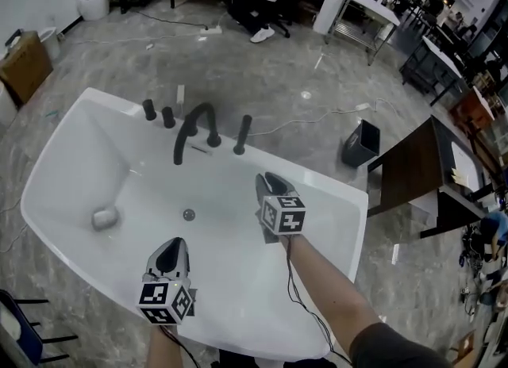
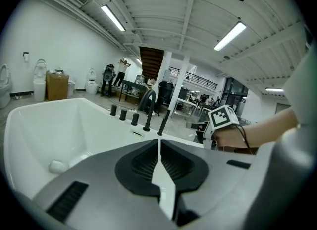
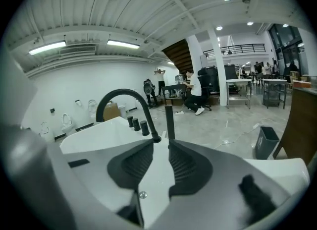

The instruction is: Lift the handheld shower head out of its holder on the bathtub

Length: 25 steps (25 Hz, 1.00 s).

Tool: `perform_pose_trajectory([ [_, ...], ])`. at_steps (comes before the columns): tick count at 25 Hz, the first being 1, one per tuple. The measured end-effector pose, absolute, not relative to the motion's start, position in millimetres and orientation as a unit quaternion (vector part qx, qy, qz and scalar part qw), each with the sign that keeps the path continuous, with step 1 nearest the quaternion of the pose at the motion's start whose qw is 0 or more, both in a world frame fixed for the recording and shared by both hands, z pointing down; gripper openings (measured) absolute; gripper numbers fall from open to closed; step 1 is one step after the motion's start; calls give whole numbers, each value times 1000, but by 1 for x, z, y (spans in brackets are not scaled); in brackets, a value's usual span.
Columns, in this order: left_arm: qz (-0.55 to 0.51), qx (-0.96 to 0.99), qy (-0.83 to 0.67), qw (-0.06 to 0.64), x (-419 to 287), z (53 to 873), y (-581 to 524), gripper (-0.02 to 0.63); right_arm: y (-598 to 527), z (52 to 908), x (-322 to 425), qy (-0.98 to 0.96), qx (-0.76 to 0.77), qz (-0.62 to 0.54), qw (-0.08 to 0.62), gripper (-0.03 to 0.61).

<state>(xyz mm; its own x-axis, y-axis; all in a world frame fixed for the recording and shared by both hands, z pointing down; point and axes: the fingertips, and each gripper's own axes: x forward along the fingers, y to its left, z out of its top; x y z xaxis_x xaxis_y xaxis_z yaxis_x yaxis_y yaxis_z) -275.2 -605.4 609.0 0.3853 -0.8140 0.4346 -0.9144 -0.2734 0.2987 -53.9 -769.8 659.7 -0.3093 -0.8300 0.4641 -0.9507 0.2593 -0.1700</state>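
Shower head (image 1: 242, 135), seated on bathtub (image 1: 87, 144) rim, is faced by right gripper (image 1: 270, 178), fingers slightly parted for grasping; left gripper (image 1: 175, 245) is kept closed, idle.

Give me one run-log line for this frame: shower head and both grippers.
stage: pre-grasp | shower head: upright in holder, untouched | right gripper: above bathtub, jaws slightly apart, empty | left gripper: jaws together, empty

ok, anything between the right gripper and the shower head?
Nothing visible. The shower head stands upright in its holder on the tub rim. The right gripper hangs over the basin short of it, jaws slightly apart and empty. The curved spout is just left of that line, not across it.
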Motion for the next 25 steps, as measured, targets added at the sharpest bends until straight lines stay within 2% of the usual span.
perform_pose_trajectory([
  [2,102,790,-546,258,-272,622,-615,26,-789,677,-63,-789,556,212,150,155],
  [8,113,793,-545,248,-272,654,-650,26,-846,730,-67,-785,556,220,163,190],
  [12,111,790,-551,244,-282,672,-669,26,-879,761,-66,-775,563,235,167,201],
  [18,104,785,-562,239,-297,692,-689,26,-926,770,-70,-763,589,234,127,201],
  [25,95,783,-562,250,-306,710,-686,26,-963,783,-77,-758,601,212,137,201],
])
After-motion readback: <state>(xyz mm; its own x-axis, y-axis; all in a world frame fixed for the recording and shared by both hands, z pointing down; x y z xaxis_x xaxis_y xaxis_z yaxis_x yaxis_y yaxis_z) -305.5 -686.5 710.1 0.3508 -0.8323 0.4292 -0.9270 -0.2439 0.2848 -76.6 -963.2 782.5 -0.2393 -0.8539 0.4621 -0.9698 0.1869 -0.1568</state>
